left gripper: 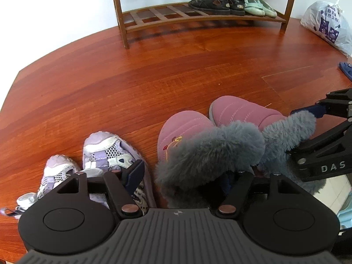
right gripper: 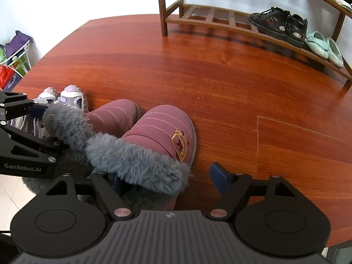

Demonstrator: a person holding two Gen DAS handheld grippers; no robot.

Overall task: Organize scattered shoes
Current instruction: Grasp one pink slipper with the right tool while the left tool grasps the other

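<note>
Two pink slippers with grey fur cuffs stand side by side on the red wooden floor, toes toward the shoe rack. My left gripper is open and straddles the cuff of the left slipper. Its right finger is buried in the fur; its left finger hangs over a purple mesh sneaker. My right gripper is open around the cuff of the right slipper, left finger hidden in the opening, right finger outside above the floor. A second purple sneaker lies further left.
The rack's bottom shelf holds black shoes and mint clogs at its right end; its left half is bare slats. A white plastic bag and a blue item lie right. Coloured bags stand far left.
</note>
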